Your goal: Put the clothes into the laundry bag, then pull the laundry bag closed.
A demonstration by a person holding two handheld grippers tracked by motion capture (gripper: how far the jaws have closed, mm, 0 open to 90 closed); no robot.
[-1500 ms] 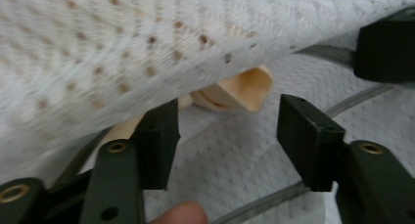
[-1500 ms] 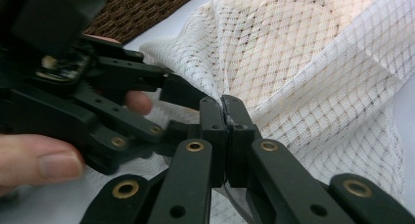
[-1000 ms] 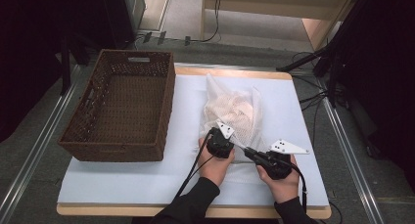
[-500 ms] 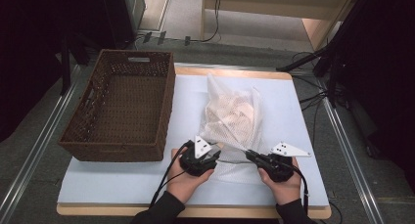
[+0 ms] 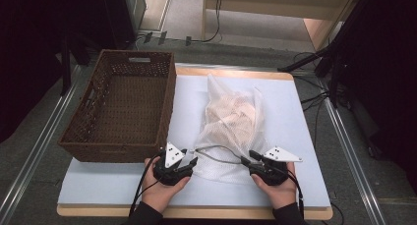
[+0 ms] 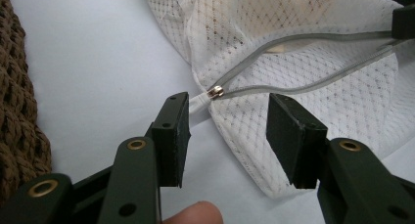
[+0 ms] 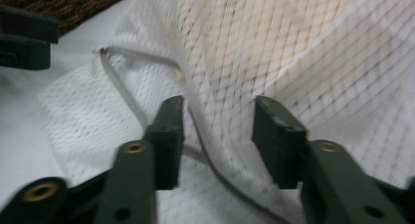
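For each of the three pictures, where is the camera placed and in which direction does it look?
High view: above the person's side, looking forward and down at the table, wicker basket and mesh bag; both hands hold grippers.
Left gripper view: on the left gripper, looking along its open jaws at the zipper pull; a fingertip shows.
Right gripper view: on the right gripper, jaws open over the mesh.
All three share the bag's opened zipper.

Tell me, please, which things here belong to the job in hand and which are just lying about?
In the job:
mesh bag, unzipped
zip slider
left gripper, open
right gripper, open

Lying about:
wicker basket, beside the bag
cables on the floor beyond the table
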